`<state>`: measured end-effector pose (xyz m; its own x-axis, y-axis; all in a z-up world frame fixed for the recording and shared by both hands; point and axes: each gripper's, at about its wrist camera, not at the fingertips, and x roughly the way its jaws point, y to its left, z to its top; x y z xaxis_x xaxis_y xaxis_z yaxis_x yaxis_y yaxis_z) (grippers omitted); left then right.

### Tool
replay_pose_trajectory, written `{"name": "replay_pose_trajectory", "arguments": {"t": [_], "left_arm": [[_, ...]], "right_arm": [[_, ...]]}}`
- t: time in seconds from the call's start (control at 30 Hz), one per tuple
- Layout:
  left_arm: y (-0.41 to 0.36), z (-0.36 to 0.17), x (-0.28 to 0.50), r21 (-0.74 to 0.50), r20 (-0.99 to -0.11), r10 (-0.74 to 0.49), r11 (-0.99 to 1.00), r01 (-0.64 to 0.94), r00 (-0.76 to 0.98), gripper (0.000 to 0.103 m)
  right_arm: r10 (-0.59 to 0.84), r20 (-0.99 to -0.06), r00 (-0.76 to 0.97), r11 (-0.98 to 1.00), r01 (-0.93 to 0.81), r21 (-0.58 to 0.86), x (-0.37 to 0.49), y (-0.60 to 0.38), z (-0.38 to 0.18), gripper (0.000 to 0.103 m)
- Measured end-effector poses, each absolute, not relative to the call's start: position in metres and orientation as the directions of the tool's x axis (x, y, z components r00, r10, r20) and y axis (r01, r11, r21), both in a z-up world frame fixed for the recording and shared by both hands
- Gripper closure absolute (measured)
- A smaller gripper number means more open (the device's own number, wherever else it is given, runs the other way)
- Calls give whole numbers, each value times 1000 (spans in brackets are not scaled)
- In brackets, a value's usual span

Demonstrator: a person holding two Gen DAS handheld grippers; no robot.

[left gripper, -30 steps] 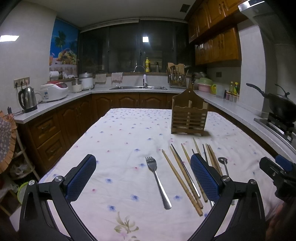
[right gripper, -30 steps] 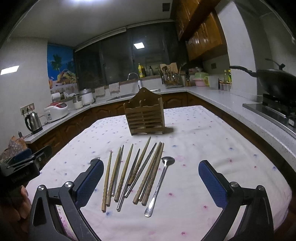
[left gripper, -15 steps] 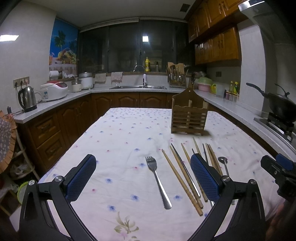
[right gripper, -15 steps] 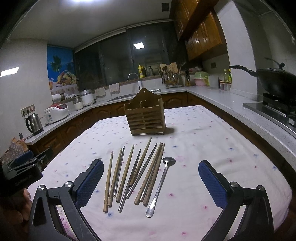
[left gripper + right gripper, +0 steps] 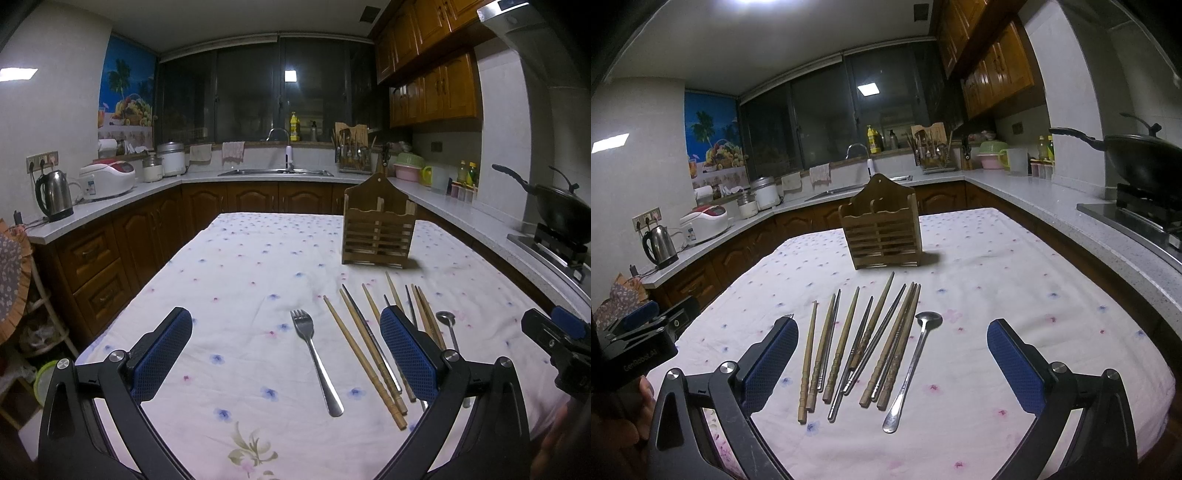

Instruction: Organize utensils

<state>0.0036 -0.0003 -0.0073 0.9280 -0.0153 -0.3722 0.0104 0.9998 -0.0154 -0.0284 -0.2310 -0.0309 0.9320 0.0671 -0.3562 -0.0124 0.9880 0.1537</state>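
Left wrist view: left gripper (image 5: 286, 352), jaws apart, hovers over the fork (image 5: 317, 363) lying on the tablecloth (image 5: 236, 280), chopsticks (image 5: 364, 354) just beside. Right wrist view: right gripper (image 5: 892, 363), jaws apart and empty, frames chopsticks and spoon (image 5: 914, 363) lying before the upright wooden holder (image 5: 881, 230).

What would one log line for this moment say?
left gripper open, empty | right gripper open, empty | fork, chopsticks, spoon on tablecloth | holder empty
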Motion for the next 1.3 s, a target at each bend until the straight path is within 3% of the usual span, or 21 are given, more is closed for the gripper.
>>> {"name": "replay_pose_trajectory", "arguments": {"t": [0.33,0.83,0.97,1.17,1.3], "left_arm": [[3,-19,12,-33,-404,-23,999,11,914,0],[17,-40,59,-114,-575,-76,993,12,815,0],[12,-43,73,-102,-604,-85,994,29,792,3],[8,-49,92,-105,-643,-109,993,53,758,9],[8,-52,103,-110,-668,-117,992,58,735,18]], "right_arm": [[70,-365,928,987,-12,158,-29,-230,-33,0],[105,-446,889,978,-11,208,-3,-234,-40,1],[120,-478,870,973,-9,230,8,-239,-43,7],[144,-539,830,965,2,261,28,-247,-53,24],[148,-563,813,963,12,270,36,-251,-56,31]]}}
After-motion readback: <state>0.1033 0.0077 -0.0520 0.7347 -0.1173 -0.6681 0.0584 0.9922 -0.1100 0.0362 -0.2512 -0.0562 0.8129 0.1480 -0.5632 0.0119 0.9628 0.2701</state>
